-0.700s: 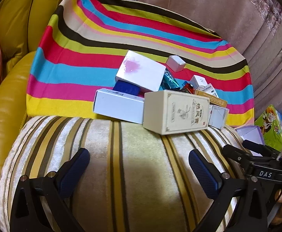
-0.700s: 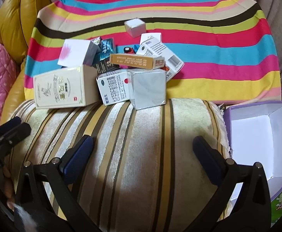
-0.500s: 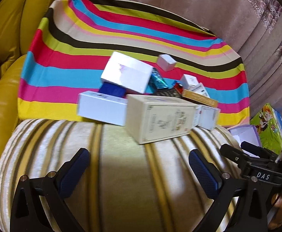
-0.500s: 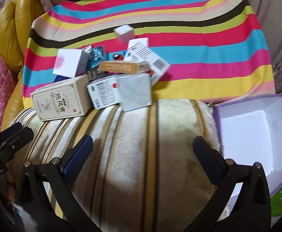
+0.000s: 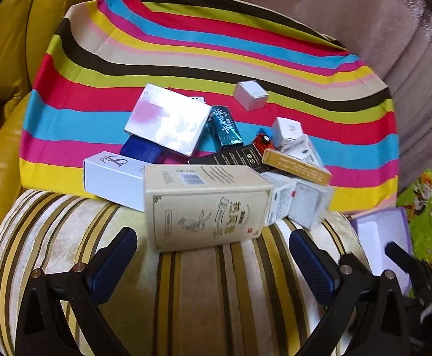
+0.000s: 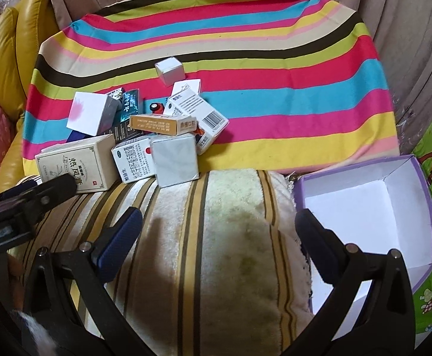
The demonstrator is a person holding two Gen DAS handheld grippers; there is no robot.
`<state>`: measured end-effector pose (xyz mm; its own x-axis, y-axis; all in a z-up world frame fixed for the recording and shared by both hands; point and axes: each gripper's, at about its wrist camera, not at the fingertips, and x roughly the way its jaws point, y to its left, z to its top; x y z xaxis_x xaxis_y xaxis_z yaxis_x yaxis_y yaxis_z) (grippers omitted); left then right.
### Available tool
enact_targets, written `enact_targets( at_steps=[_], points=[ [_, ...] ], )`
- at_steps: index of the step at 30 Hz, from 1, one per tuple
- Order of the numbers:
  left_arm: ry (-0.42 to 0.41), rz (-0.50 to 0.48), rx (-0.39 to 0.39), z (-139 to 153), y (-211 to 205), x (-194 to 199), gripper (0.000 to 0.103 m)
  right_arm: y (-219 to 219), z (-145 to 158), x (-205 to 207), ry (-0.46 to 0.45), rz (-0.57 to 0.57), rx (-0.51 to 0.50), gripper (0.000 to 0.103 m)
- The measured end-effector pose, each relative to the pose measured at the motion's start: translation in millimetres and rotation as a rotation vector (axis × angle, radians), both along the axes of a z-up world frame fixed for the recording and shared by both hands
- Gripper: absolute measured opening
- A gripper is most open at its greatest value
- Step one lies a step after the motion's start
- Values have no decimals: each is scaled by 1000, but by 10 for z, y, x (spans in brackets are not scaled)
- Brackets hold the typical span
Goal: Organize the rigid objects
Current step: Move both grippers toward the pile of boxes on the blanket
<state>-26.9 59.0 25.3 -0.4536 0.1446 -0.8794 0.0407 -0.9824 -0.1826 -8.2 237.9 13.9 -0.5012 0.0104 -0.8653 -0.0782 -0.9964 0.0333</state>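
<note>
Left tool (image 5: 213, 262) nearer cream box (image 5: 207, 207).

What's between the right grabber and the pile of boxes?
Only bare striped cushion lies between the right gripper and the pile of boxes, seen in the right wrist view.

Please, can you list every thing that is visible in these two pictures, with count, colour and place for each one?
striped cloth: 1, many colours, spread behind the pile
striped cushion: 1, cream with brown and gold stripes, in front, under both tools
cream box: 1, beige, front of the pile, on the cushion edge
long white box: 1, white, left of the cream box
white and pink box: 1, on top at the left
small grey cube box: 1, alone at the back
orange flat box: 1, on top, middle
other small boxes: several, mixed colours, exact count unclear
open purple box: 1, white inside, at the right
yellow sofa: 1, at the left
left tool: 1, black with blue pads, open
right tool: 1, same colours, open
</note>
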Motion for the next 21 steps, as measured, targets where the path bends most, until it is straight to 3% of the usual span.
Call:
enact_targets(
  at_steps=[4,21],
  points=[
    [-6,34,-43,-15,50,-76,103,27,5,-2,5,-10,1,103],
    [-79,101,-87,-238,108,-362,103,-40,-71,-93,-15,34,-2,103]
  ],
)
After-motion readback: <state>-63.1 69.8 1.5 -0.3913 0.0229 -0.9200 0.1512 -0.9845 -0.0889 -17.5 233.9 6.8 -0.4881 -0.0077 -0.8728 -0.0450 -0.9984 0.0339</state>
